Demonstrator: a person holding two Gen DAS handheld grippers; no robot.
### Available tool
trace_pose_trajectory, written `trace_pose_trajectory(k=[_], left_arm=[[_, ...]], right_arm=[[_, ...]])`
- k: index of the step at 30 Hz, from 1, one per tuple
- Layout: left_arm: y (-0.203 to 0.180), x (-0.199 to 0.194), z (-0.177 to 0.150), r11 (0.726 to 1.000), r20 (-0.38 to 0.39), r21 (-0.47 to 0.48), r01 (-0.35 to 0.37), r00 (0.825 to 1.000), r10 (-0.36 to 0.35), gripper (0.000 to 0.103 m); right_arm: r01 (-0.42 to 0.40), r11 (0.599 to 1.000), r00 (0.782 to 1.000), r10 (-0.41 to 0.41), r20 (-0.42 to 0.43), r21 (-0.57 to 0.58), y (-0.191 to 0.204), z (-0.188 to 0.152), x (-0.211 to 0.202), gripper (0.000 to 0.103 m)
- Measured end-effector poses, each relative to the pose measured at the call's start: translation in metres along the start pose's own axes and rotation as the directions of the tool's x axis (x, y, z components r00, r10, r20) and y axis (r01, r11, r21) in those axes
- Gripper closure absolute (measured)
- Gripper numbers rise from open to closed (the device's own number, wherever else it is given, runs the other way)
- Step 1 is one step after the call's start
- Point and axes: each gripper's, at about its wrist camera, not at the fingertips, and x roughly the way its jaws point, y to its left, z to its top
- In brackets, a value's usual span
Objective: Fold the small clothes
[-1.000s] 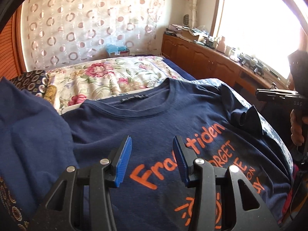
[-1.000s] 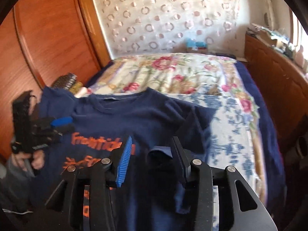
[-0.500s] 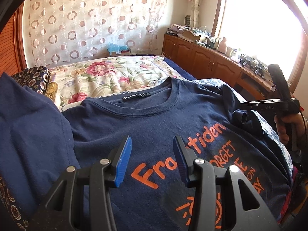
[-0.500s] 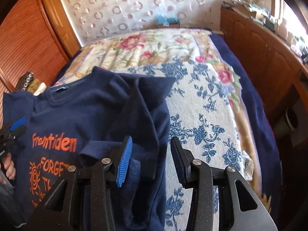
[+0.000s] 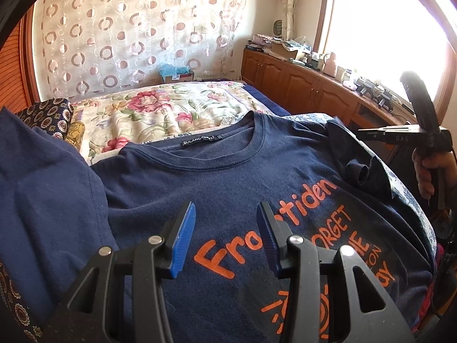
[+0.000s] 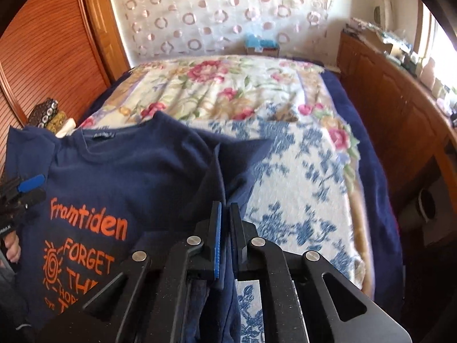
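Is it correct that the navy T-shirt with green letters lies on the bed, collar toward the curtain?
Not quite: the letters on the navy T-shirt are orange, not green, as the left wrist view shows. The rest holds: it lies on the bed, collar toward the curtain.

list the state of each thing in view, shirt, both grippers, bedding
navy t-shirt: spread face up on the bed, print showing, its sleeve by the right gripper bunched
left gripper: open, nothing between its fingers, over the shirt's chest
right gripper: shut on the shirt's side edge
floral blanket: spread flat across the bed
blue-patterned cloth: lying flat, partly under the shirt
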Motion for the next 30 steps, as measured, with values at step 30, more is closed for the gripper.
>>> trace_pose_trajectory(k=[30], left_arm=[[0.0,-0.002,-0.003,1.0,-0.009,0.026,-0.008,1.0,0.008,0.06]], right_arm=[[0.012,0.993,0.998,-0.018,-0.056,-0.115,0.033,-0.073,-0.02,0.078]])
